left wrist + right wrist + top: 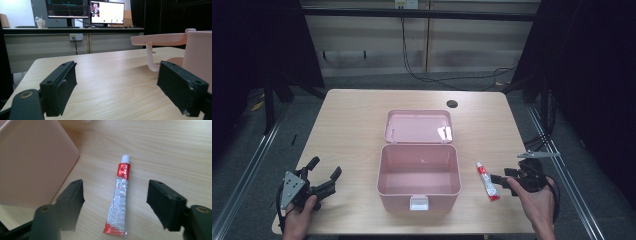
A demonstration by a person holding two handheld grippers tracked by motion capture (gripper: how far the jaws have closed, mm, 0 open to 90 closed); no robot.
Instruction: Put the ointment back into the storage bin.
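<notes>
The tube (487, 181) lies on the table (352, 120) just right of the open box (419, 182), between it and the right claw (498, 182)

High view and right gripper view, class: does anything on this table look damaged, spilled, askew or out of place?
Little stands out. The pink box sits open, lid laid back, and looks empty. The tube lies on the table right of it, its crimped end wrinkled, cap on, nothing spilled. The right gripper straddles it, open.

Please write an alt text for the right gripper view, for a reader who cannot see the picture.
A red and silver tube with a white cap lies flat on the wooden table, between the open black jaws of the right gripper, which do not touch it. The rounded corner of a pink box is at the left.
</notes>
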